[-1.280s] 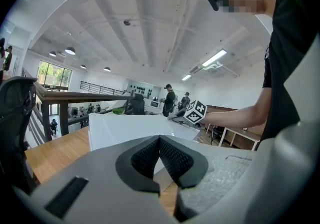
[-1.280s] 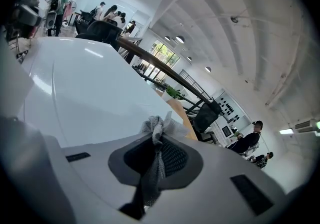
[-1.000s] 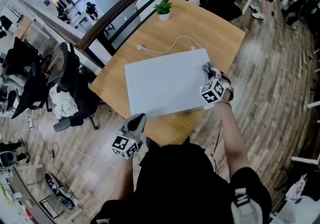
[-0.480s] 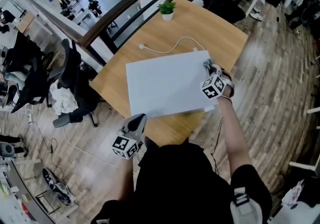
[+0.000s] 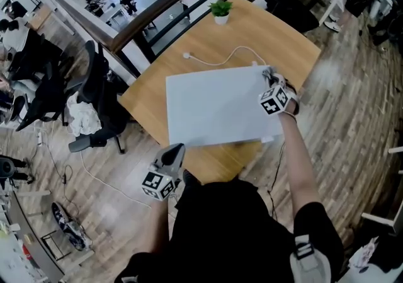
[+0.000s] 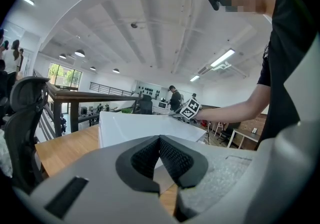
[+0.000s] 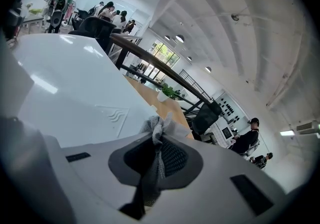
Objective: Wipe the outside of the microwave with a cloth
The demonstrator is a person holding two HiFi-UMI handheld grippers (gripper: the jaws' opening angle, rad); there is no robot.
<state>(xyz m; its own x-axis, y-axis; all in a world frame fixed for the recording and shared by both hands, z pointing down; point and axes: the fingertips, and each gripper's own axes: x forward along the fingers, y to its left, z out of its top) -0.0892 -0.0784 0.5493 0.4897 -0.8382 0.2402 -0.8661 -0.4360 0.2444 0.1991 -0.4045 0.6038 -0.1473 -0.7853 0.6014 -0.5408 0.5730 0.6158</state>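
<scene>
The white microwave stands on a wooden table, and I look down on its top panel. My right gripper rests at the top's far right corner, shut on a grey cloth that bunches out past the fingertips onto the white surface. My left gripper hangs low by the person's body, off the table's near edge, with its jaws shut and nothing between them. In the left gripper view it points at the microwave's side.
A small potted plant stands at the table's far corner. A white cable trails behind the microwave. A dark railing runs along the table's left side, with an office chair beside it. Wooden floor lies to the right.
My right gripper has slid with the cloth along the microwave's right edge toward the far corner. The left gripper has stayed where it was.
</scene>
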